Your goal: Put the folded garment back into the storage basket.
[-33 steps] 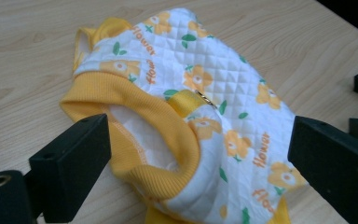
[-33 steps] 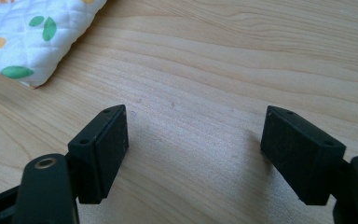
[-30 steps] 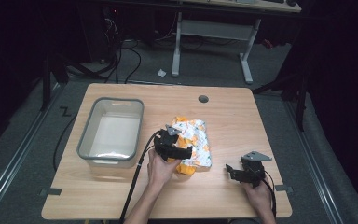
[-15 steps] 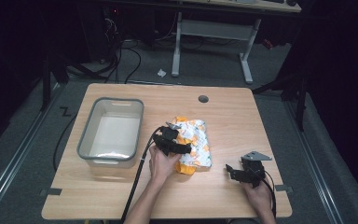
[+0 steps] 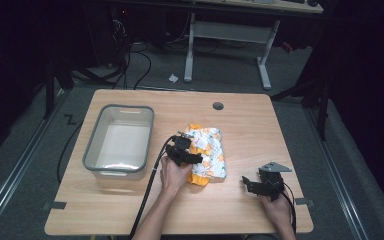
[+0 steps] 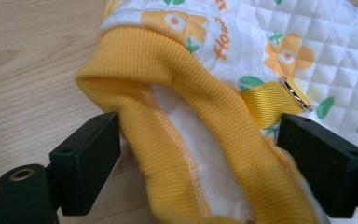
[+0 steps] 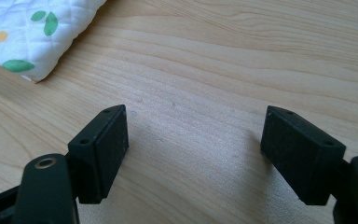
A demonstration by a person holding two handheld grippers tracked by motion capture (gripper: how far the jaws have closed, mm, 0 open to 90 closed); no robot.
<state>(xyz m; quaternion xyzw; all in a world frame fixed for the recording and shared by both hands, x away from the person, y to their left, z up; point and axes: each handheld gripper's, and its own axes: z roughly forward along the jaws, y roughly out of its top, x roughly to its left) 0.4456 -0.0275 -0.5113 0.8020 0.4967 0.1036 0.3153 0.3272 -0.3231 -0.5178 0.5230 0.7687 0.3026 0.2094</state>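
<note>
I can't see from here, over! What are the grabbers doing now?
Left gripper open, jaws either side of the glove's yellow cuff. Right gripper open over bare table, apart from the glove. Tub at left, nothing blocking.

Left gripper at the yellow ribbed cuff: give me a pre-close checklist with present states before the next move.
1. Left gripper jaws open: ok.
2. Yellow ribbed cuff lies between the jaws: ok.
3. Metal ring on the yellow strap sits just above one jaw and may get caught: not ok.
4. Both cuff layers inside the span: cannot tell, the lower part is out of frame.
5. Right gripper open over bare table, apart from the quilted garment: ok.
6. Grey bin stands beside the garment, apart from it: ok.
</note>
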